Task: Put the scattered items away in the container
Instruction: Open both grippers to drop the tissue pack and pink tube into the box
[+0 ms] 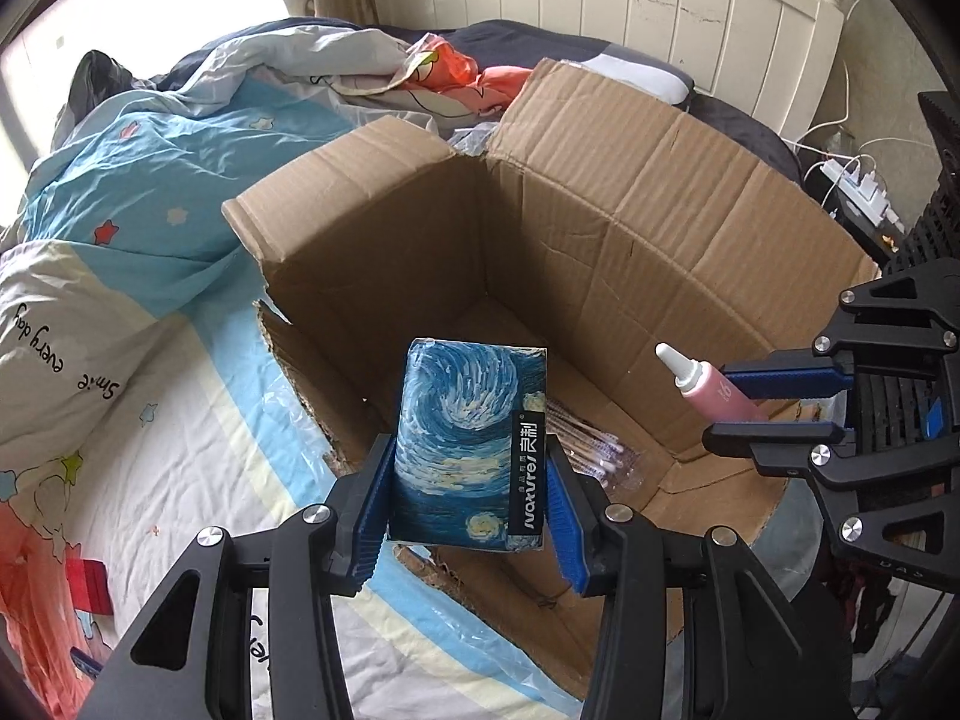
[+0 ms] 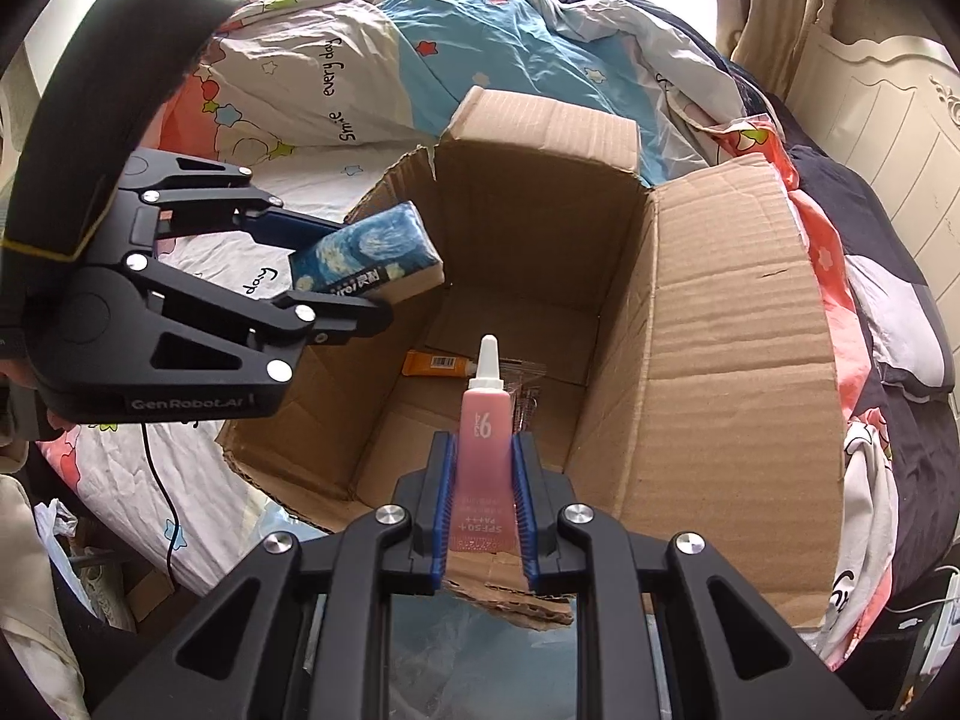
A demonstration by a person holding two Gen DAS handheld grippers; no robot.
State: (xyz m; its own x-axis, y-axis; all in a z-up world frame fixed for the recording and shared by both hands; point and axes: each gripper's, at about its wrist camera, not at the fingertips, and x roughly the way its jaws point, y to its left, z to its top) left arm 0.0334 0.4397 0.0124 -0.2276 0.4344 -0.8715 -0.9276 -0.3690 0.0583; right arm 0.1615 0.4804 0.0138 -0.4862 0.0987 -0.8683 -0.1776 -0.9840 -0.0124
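- Left tool gripped the tissue pack over the box, near its 9 o'clock wall.
- Right tool clamped the pink tube above the box's 6 o'clock edge.
- Only the right view showed an orange tube inside; only the left showed swabs.
- Box sat on a bed; headboard at 12 o'clock.

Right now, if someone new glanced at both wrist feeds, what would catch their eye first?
Probably the starry-night tissue pack, clamped in the left gripper over the near edge of the open cardboard box on the bed. Next, the pink tube, white nozzle forward, held in the right gripper above the box, where an orange tube already lies.
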